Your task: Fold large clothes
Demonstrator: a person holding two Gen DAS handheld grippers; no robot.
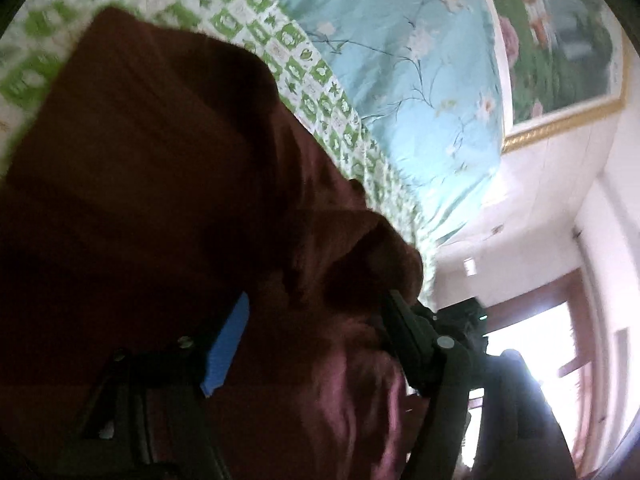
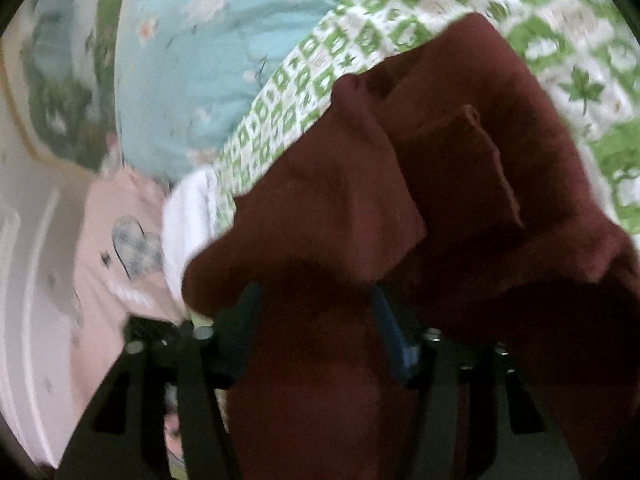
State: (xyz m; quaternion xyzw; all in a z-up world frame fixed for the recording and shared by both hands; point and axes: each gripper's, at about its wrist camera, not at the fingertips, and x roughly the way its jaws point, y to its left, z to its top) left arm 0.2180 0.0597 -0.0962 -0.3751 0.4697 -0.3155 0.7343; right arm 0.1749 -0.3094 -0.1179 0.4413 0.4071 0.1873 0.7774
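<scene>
A dark maroon garment [image 1: 160, 184] lies on the bed, partly folded, and fills the lower left of the left wrist view. My left gripper [image 1: 316, 300] stands open over it. Its blue pad [image 1: 228, 348] is bare, and the other fingertip [image 1: 394, 304] pokes into a rumpled fold. In the right wrist view the same maroon garment [image 2: 460, 168] shows layered folds with a square patch on top. My right gripper [image 2: 315, 288] is open too, with cloth lying between its fingers [image 2: 248, 312] and nothing pressed by the pads.
The green-and-white patterned bedsheet [image 1: 304, 64] [image 2: 400, 8] lies under the garment. A light blue flowered quilt [image 1: 400, 60] [image 2: 192, 60] is piled beyond it. A pink cloth with a heart [image 2: 120, 240] lies at the bed's edge. A gold-framed picture [image 1: 560, 60] hangs on the wall.
</scene>
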